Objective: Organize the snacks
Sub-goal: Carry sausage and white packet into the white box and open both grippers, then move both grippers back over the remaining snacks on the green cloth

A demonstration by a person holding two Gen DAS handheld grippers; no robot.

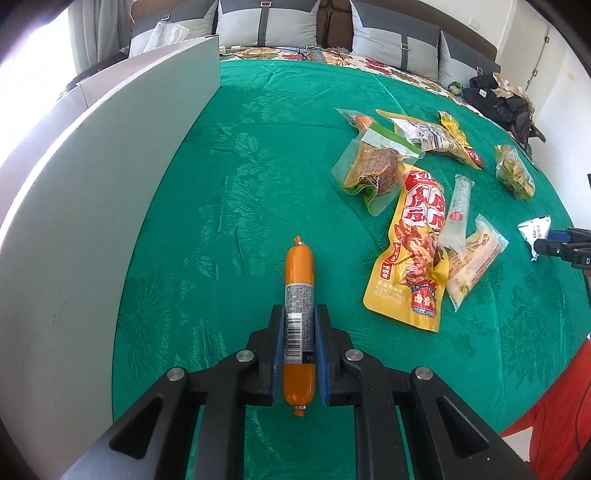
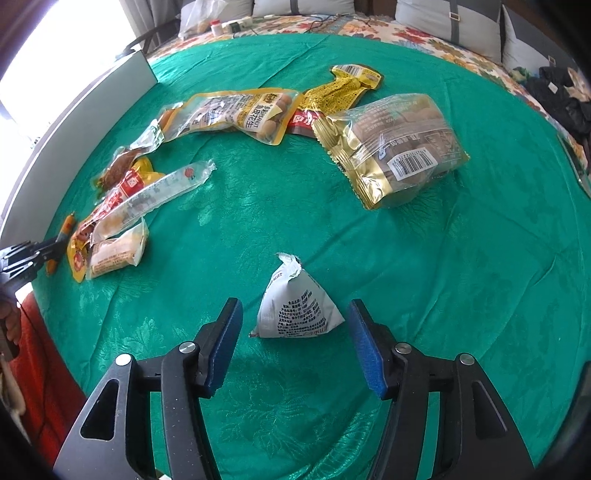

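In right view, gold pouch's barcode (image 2: 412, 162), legible

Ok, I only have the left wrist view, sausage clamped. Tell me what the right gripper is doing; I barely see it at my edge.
Observer: The right gripper is open, and the white triangular packet lies on the cloth between its pads, untouched.
Operator: Describe that packet's near face.
Observer: It is covered in small black print, and the top tip looks torn and crinkled.
Operator: Report what lies beyond it on that side.
Observer: A gold-and-clear bag with a barcode facing up, apart from the other snacks.
Operator: Check the far table edge on the window side.
Observer: A small white bottle with a red cap stands there.
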